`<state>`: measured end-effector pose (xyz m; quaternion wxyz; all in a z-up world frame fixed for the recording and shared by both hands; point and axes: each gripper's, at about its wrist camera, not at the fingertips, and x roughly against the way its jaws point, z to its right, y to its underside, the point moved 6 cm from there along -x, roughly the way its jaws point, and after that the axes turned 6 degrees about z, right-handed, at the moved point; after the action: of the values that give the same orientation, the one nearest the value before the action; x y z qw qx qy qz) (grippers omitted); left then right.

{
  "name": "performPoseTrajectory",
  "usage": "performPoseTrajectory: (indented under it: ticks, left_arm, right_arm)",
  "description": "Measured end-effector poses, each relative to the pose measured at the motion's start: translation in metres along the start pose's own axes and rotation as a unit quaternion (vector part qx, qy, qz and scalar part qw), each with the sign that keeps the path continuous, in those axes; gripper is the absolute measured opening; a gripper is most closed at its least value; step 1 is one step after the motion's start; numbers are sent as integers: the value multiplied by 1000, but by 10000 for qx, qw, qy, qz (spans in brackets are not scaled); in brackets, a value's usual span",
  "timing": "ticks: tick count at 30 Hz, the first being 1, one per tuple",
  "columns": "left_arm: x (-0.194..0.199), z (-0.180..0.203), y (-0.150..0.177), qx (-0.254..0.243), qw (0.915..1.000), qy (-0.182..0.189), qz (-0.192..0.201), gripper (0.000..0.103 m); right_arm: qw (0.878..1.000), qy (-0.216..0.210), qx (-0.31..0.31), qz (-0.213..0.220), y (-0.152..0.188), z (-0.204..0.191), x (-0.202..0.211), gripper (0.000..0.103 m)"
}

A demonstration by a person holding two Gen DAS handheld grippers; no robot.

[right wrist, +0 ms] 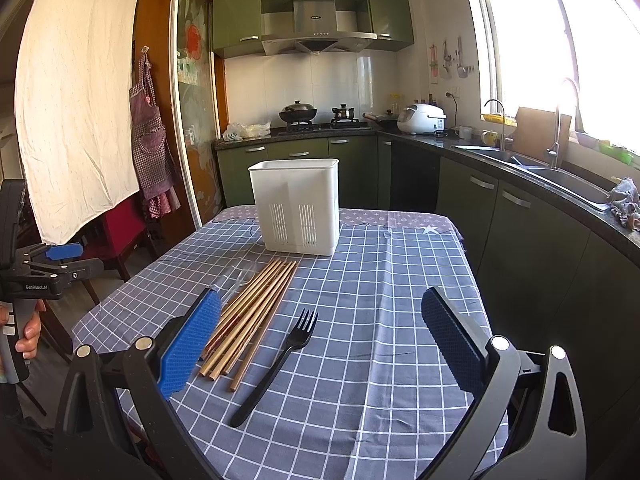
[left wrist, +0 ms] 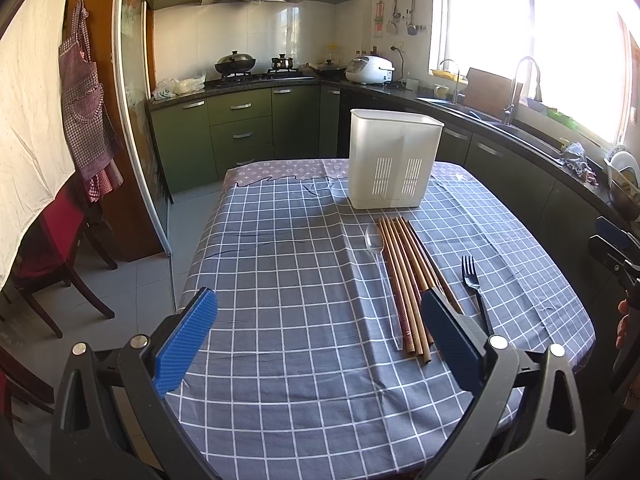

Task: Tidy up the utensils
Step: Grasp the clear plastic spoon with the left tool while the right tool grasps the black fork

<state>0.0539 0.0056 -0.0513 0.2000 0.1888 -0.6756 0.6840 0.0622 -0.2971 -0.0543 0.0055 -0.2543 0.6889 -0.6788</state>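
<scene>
Now, nothing is gripped: the left gripper and right gripper both hover with fingers spread. From left: clear spoon, chopsticks, black fork, all at the white caddy's six o'clock on the surface. Probably pinch the fork's handle mid-length. The left tool reads "GenRobot.AI".
</scene>
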Motion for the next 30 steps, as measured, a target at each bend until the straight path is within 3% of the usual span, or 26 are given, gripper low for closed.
performPoseTrajectory:
  ticks: [7, 11, 21, 24, 30]
  left_arm:
    - [-32, -2, -7, 38, 9988, 27, -480, 97]
    - [-56, -2, -13, 216, 9958, 294, -835, 97]
    - [-115, 30, -21, -13, 9828, 602, -1744, 95]
    - [-131, 43, -24, -226, 9801, 551, -1895, 84]
    - [-163, 61, -20, -275, 9704, 580, -2330, 63]
  right_arm:
    - [9976, 78, -78, -689, -2, 15, -33, 99]
    - [9918, 44, 68, -1277, 2, 19, -59, 99]
    - [9629, -179, -594, -2625, 14, 35, -111, 99]
    - [9556, -161, -595, -2882, 16, 38, -123, 98]
    - [9390, -327, -680, -3354, 24, 33, -139, 87]
